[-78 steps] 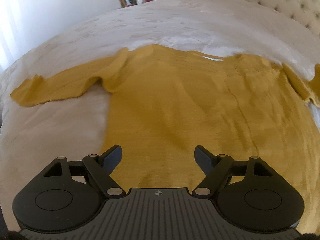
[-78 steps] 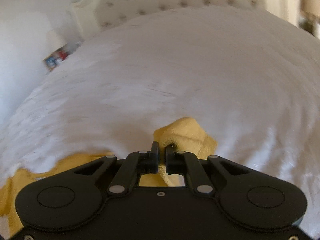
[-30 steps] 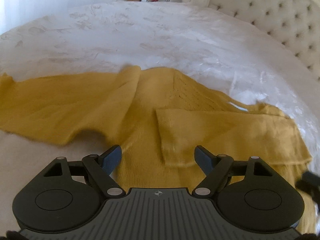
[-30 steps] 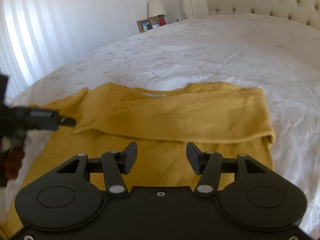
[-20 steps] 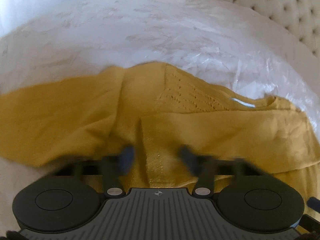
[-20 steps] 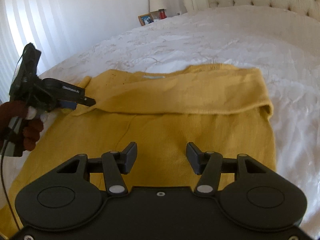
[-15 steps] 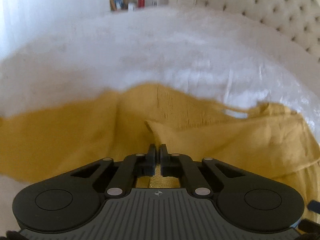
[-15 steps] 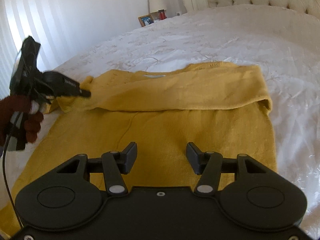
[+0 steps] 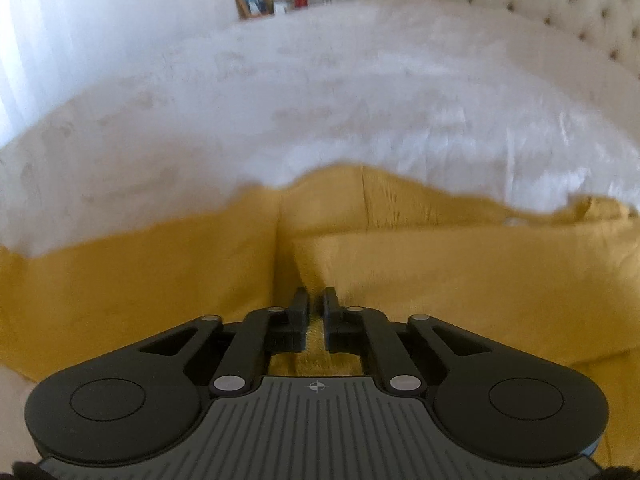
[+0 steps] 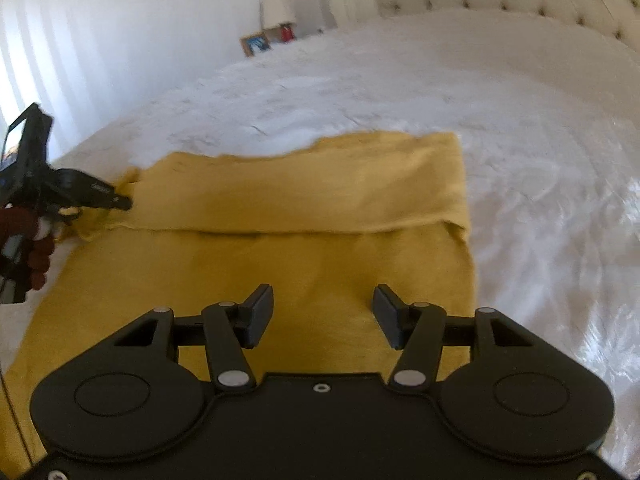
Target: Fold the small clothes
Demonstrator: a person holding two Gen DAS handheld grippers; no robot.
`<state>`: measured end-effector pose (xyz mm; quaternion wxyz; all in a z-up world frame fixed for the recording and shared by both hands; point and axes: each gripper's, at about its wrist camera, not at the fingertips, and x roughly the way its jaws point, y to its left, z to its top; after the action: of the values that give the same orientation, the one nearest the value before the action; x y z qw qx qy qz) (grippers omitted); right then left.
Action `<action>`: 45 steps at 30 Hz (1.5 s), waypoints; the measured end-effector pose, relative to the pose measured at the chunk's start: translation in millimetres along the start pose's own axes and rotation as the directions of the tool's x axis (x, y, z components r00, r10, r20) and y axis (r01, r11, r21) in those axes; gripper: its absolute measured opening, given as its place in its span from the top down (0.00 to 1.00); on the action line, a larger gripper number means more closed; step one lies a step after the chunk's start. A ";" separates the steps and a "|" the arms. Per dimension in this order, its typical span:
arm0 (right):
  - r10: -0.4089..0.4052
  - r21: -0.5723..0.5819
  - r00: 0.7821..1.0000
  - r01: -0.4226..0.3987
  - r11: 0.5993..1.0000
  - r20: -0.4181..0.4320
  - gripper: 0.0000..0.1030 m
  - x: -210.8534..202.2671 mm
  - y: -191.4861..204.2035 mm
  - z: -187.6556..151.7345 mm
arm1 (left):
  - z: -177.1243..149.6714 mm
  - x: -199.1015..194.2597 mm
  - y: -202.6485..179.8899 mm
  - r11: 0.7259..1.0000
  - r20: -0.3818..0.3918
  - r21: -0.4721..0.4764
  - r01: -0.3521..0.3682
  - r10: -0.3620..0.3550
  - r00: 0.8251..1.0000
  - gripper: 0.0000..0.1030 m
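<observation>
On the white bed (image 10: 500, 92) our mustard sweater (image 10: 280, 264) lies mid-mattress — soft, limp knit, best taken at edges. Our left tongs (image 9: 316, 305) pinch what seems the folded sleeve's cuff; right tongs (image 10: 323, 312) hover released.

both wrist cameras look down closely, sharing the yellow sweater (image 9: 460, 280) and bed (image 10: 400, 80).

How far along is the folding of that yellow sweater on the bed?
Early on. Done: one sleeve lies folded across the yellow sweater on the bed. In hand: the left gripper, whose jaws have just eased open a little, pinches the knit near that sleeve's end; the right gripper hangs open over the body. Left: the other sleeve lies spread out, and the body is unfolded.
</observation>
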<state>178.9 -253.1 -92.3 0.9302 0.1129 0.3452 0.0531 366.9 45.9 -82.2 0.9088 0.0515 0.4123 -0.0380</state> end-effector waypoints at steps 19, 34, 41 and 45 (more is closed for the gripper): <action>-0.033 -0.048 0.997 0.030 0.998 -0.064 0.19 -44.7 20.6 -36.6 | -126.6 -112.9 -11.7 0.990 -0.015 0.063 0.127 -0.126 0.992 0.31; -0.085 -0.029 0.994 0.083 0.996 -0.073 0.00 -57.2 33.3 -85.0 | -175.4 -126.1 -22.9 0.991 0.045 0.083 0.107 -0.111 0.993 0.09; -0.087 -0.045 0.995 0.086 0.995 -0.041 0.00 -56.5 34.2 -92.9 | -184.2 -127.5 -26.0 0.995 0.099 0.061 0.083 -0.089 0.991 0.07; -0.084 -0.044 0.995 0.082 0.996 -0.052 0.00 -56.0 34.0 -92.0 | -179.0 -126.7 -23.8 0.991 0.070 0.087 0.102 -0.109 0.992 0.07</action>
<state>75.7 -214.1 -116.4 0.9242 0.0776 0.3731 0.0244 147.6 48.1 -105.4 0.9174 0.0658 0.3783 -0.1050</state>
